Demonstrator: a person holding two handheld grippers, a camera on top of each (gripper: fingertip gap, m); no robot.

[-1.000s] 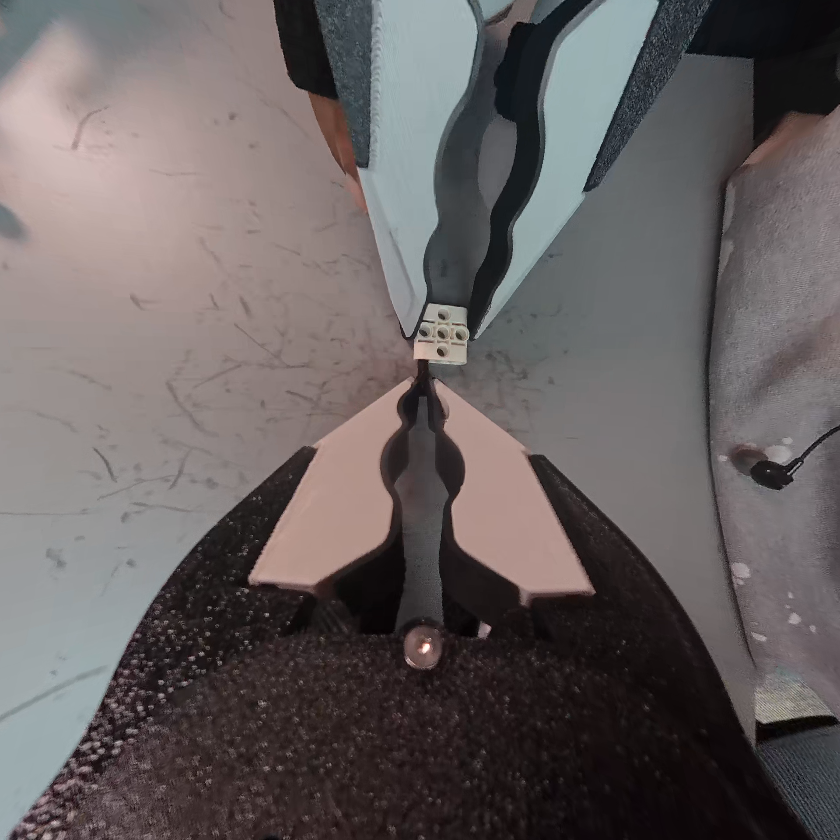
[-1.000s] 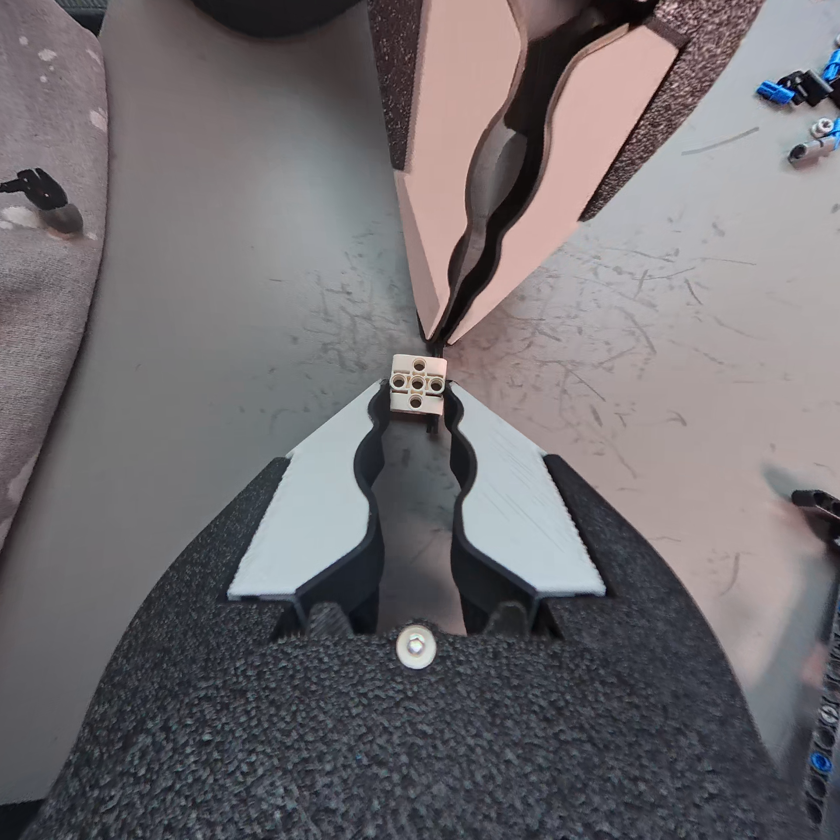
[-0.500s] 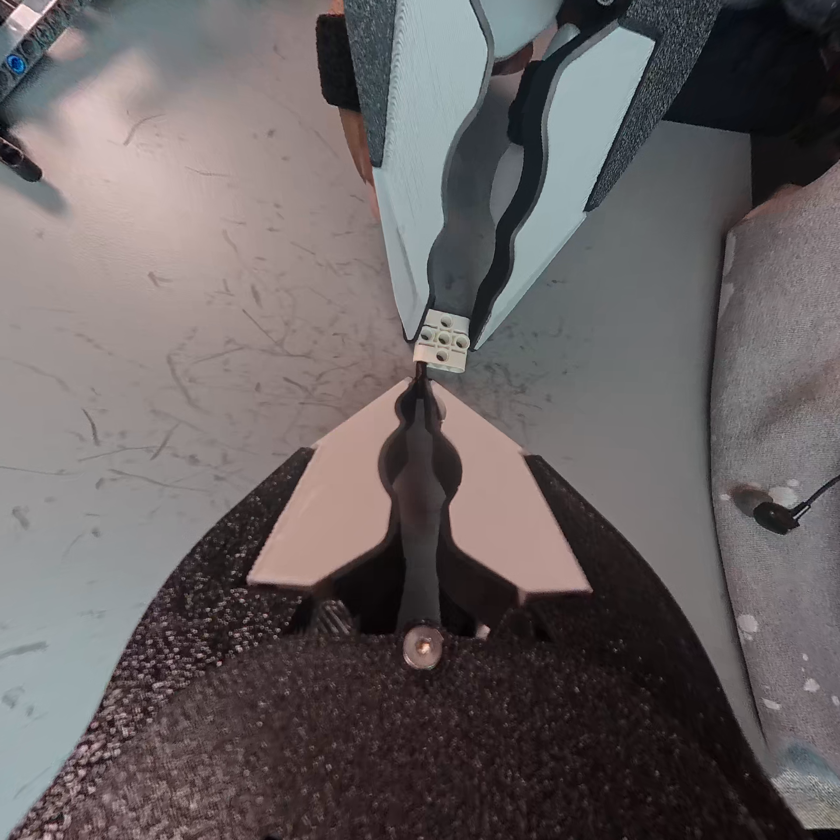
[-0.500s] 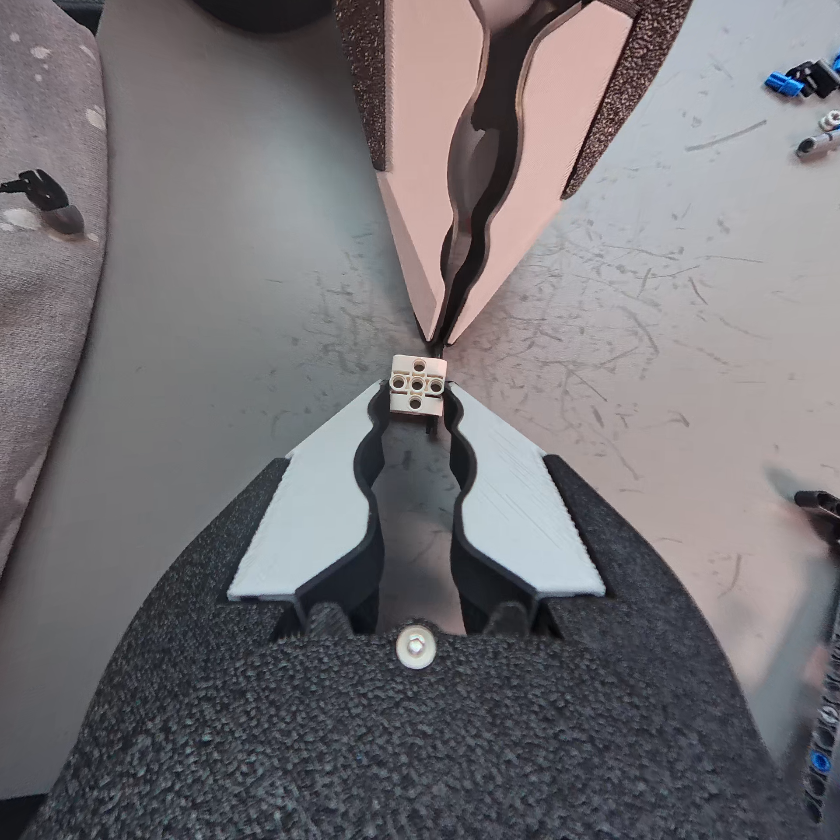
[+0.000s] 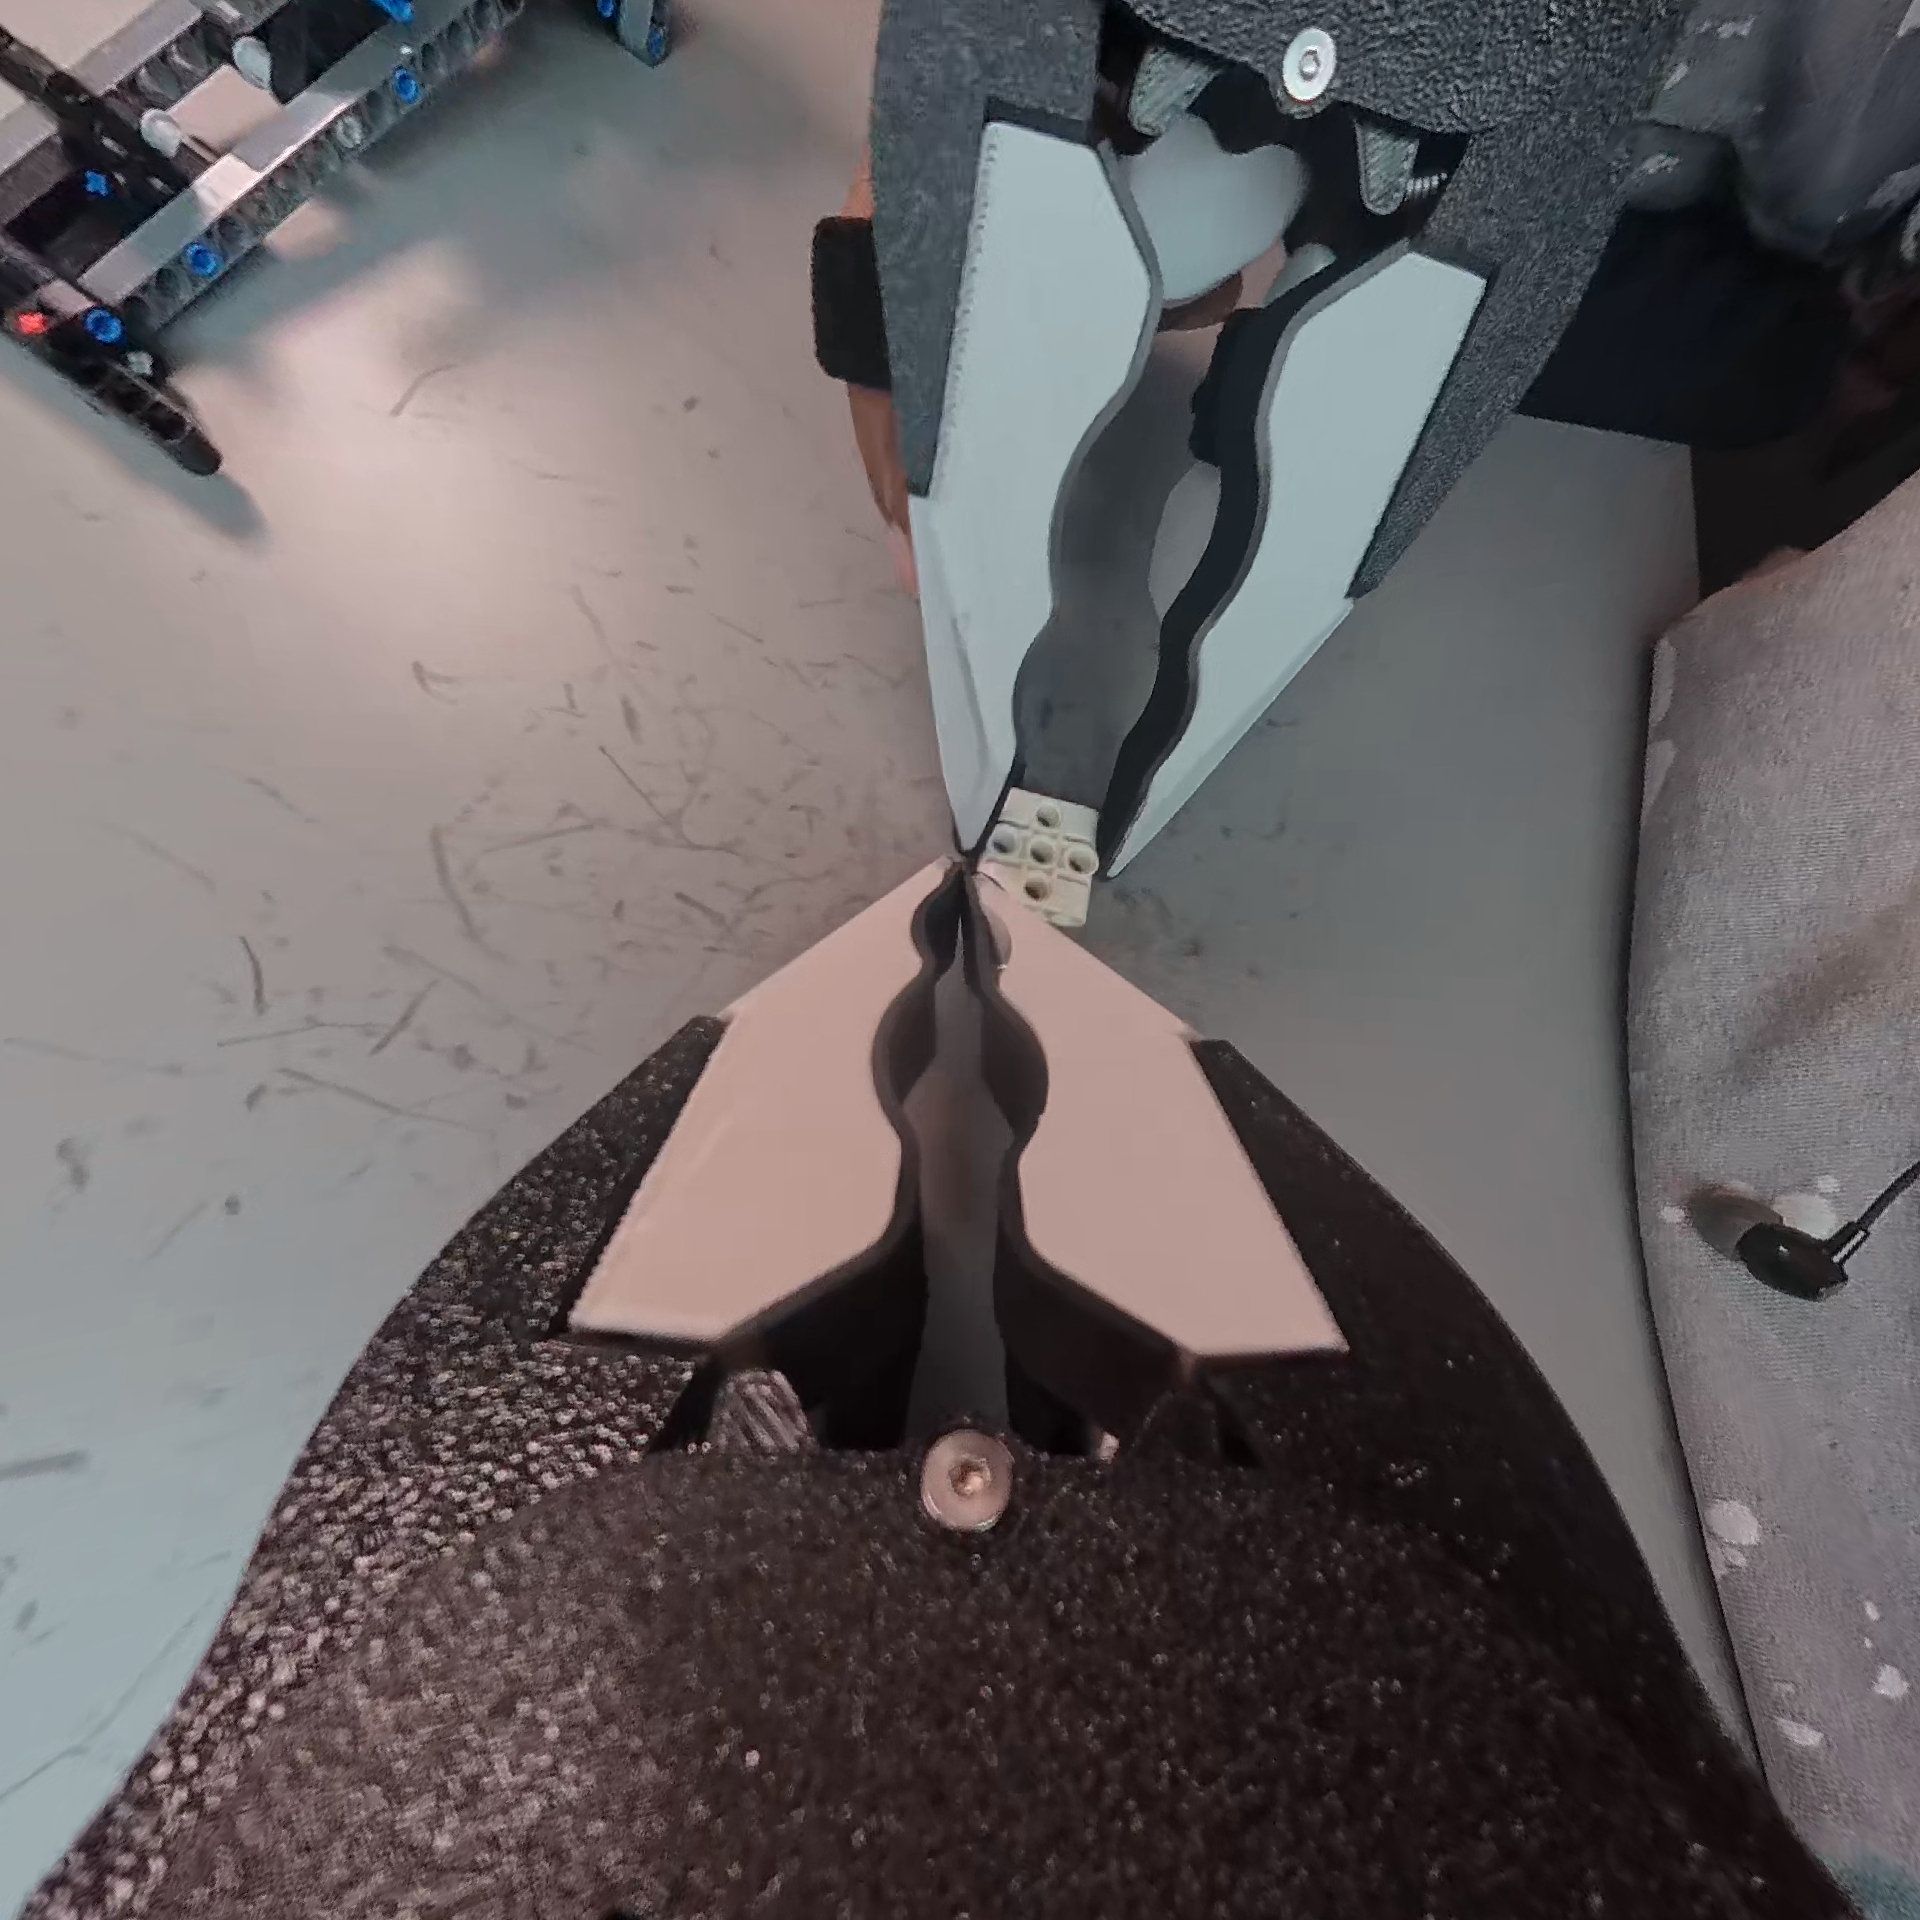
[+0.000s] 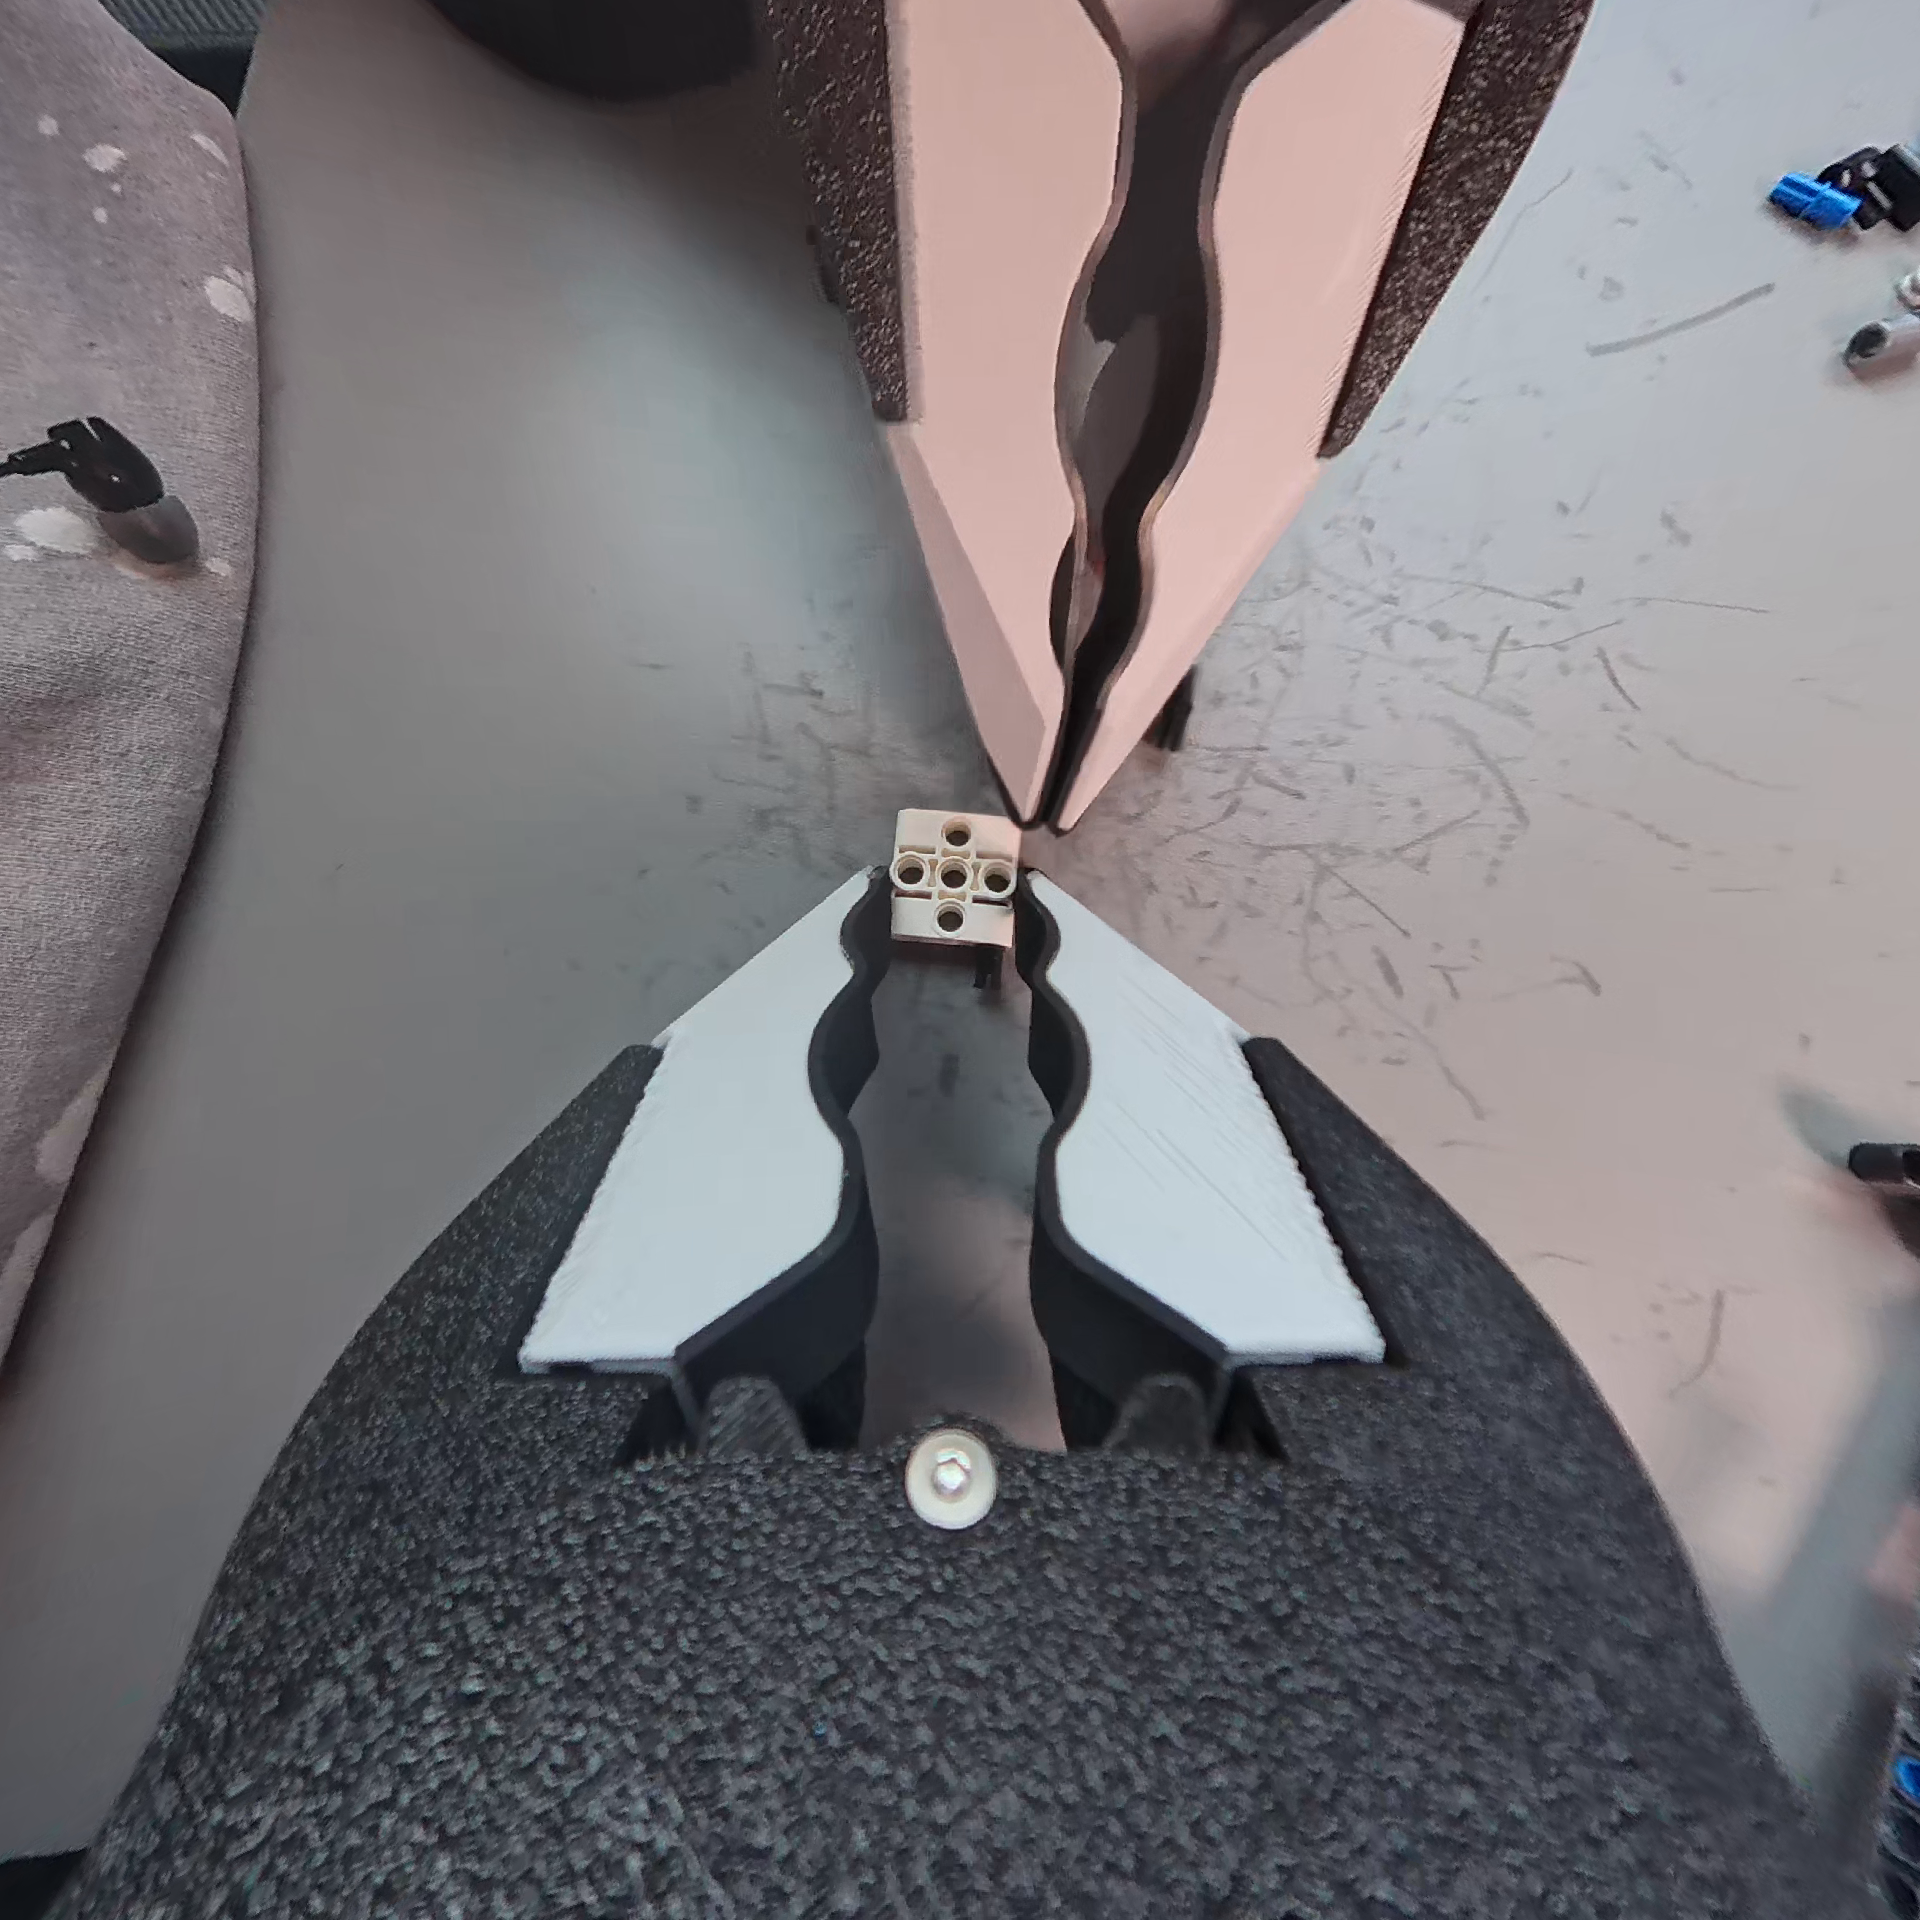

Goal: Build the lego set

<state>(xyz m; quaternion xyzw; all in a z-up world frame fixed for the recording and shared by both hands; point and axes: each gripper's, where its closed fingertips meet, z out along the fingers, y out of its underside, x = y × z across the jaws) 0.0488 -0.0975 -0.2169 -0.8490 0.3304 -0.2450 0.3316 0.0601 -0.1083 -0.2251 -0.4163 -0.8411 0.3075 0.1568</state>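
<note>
My right gripper is shut on a small cream lego connector block with several round holes. It holds the block by its two sides, above the grey table. A short black pin sticks out from the block's near side. The block also shows in the left wrist view, between the right gripper's pale fingers. My left gripper, with pink fingers, is shut, and its tips sit against the block's corner. In the right wrist view its tips meet the block's upper right corner.
A partly built lego frame of grey and black beams with blue pins lies at the far left. A grey speckled cloth with a small black clip borders the table. Loose blue, black and grey pieces lie at the right. Left and right tips are no more than a few centimetres apart.
My left gripper has slid from the middle of the block's face to its corner. Its fingers stay shut. The right gripper keeps its hold on the block. The lego frame has come into the left view.
</note>
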